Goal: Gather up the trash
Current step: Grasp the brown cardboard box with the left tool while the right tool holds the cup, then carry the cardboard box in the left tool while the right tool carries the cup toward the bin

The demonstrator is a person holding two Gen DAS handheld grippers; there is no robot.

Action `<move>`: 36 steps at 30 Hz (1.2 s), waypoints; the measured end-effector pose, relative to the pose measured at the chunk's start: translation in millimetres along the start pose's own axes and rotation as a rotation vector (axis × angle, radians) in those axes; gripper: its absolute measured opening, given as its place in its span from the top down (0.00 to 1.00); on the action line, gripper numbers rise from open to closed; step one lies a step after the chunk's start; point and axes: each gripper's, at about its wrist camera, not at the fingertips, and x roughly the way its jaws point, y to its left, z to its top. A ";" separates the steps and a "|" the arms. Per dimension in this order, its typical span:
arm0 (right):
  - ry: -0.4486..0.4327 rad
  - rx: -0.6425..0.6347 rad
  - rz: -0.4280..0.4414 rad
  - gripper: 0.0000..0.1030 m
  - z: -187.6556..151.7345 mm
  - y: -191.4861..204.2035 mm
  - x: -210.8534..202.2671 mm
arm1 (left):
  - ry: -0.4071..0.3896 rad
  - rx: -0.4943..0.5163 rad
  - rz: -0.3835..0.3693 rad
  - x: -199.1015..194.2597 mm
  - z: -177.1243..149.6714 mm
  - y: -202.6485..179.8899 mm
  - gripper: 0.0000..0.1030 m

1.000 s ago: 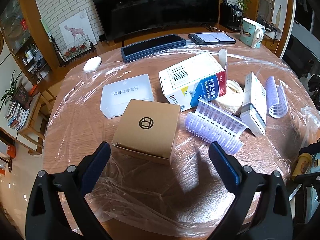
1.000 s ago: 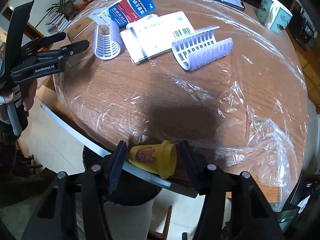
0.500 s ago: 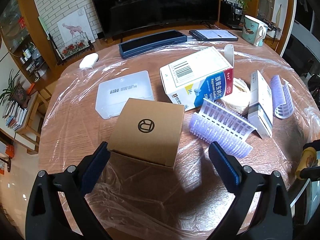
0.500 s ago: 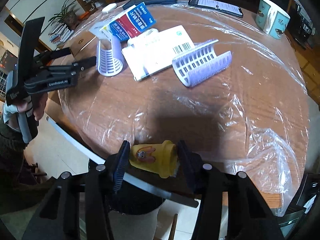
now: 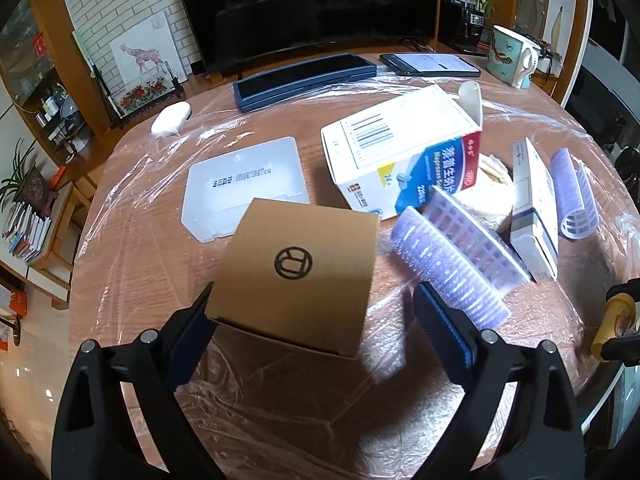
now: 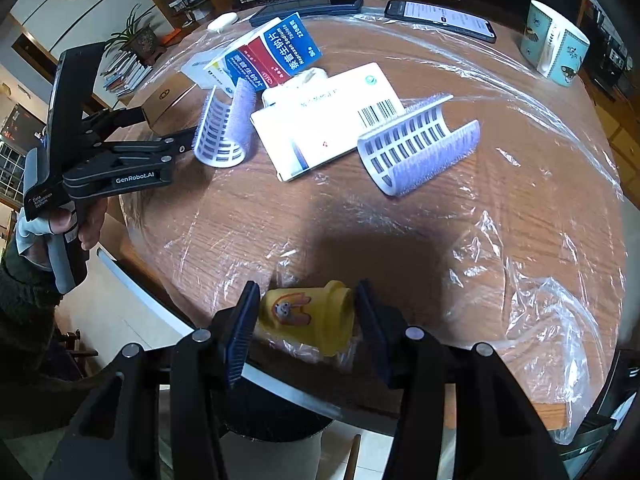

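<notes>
My left gripper (image 5: 312, 316) is open around the near end of a brown cardboard box (image 5: 296, 272) on the plastic-covered table; its left finger touches the box corner. My right gripper (image 6: 306, 328) is shut on a small yellow cup with a bunny picture (image 6: 306, 320), held over the table's near edge, above a dark bin (image 6: 272, 416). The cup also shows at the right edge of the left wrist view (image 5: 614, 326). More trash lies on the table: a blue-and-white medicine box (image 5: 404, 160), a flat white box (image 6: 324, 120), and purple hair rollers (image 5: 452, 268) (image 6: 420, 144).
A clear plastic tray (image 5: 244, 184), a white mouse (image 5: 170, 118), a dark keyboard (image 5: 304, 80), a phone (image 5: 430, 64) and a teal mug (image 6: 554, 44) sit toward the table's far side. Loose plastic film (image 6: 540, 300) covers the round wooden table.
My left gripper has moved forward so the cardboard box now sits between its fingers. My right gripper with the yellow cup has shifted slightly inward over the table edge.
</notes>
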 end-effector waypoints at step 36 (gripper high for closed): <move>-0.119 0.101 0.079 0.53 -11.8 -13.8 -6.1 | -0.041 -0.057 -0.095 -30.7 -8.8 3.8 0.43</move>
